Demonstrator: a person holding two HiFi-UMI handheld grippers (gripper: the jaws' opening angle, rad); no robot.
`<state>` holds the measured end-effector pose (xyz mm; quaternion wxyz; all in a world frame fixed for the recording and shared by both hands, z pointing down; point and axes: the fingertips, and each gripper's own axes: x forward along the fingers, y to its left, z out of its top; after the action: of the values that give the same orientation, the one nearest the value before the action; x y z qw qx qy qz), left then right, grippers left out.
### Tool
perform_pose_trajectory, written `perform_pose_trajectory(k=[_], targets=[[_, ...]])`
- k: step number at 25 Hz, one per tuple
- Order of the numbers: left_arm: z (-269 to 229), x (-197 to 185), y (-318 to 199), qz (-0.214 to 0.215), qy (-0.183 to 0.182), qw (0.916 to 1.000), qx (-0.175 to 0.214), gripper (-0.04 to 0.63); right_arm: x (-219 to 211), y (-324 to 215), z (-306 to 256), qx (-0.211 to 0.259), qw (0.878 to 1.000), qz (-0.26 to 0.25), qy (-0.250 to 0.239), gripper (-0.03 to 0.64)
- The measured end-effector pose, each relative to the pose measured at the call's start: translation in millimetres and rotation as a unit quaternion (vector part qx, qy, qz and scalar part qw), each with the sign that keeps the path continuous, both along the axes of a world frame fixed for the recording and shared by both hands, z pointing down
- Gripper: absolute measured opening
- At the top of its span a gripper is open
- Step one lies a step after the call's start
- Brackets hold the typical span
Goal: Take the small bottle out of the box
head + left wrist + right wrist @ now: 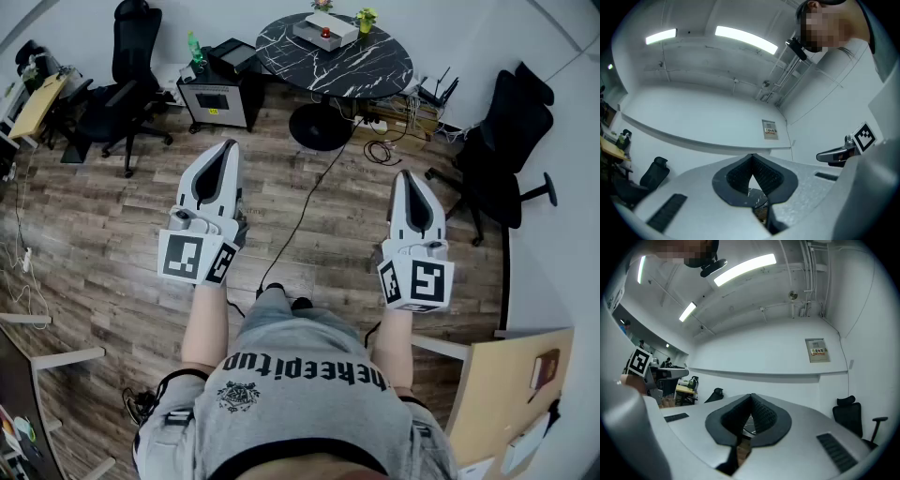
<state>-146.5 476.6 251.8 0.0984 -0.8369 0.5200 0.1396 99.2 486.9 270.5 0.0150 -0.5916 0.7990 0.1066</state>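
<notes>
A white box lies on the round black marble table at the far end of the room, with a small red object on it; I cannot make out a small bottle. In the head view my left gripper and right gripper are held out over the wooden floor, well short of the table. Both are shut with nothing between the jaws. The left gripper view shows my left gripper with its pads meeting, pointing up at a white wall and ceiling. In the right gripper view my right gripper looks the same.
A black cabinet with a green bottle stands left of the table. Black office chairs sit at left and right. A cable runs across the floor. A wooden desk corner is at lower right.
</notes>
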Motion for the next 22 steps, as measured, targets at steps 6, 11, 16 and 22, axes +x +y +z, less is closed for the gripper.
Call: perform_pose_trajectory(k=[6,11,16,22], targets=[[-0.8,13.4,-2.7,0.012,-0.006,0.9999,0.001,0.003,7.4,-1.5,-0.5,0.001,1.000,0.005,0.000,-0.002],[-3.4,25.7,-2.5,0.022,-0.019,0.9996,0.006,0.003,11.3,-1.4,-2.0,0.001,1.000,0.004,0.004,-0.002],[-4.8,33.2,-2.9,0.021,-0.040,0.9990,0.009,0.003,9.6,-0.5,-5.1,0.016,1.000,-0.011,0.013,-0.002],[-3.6,25.7,-7.6,0.001,-0.039,0.9992,0.007,0.003,-4.4,-1.1,-0.3,0.012,0.998,-0.046,0.052,-0.002]])
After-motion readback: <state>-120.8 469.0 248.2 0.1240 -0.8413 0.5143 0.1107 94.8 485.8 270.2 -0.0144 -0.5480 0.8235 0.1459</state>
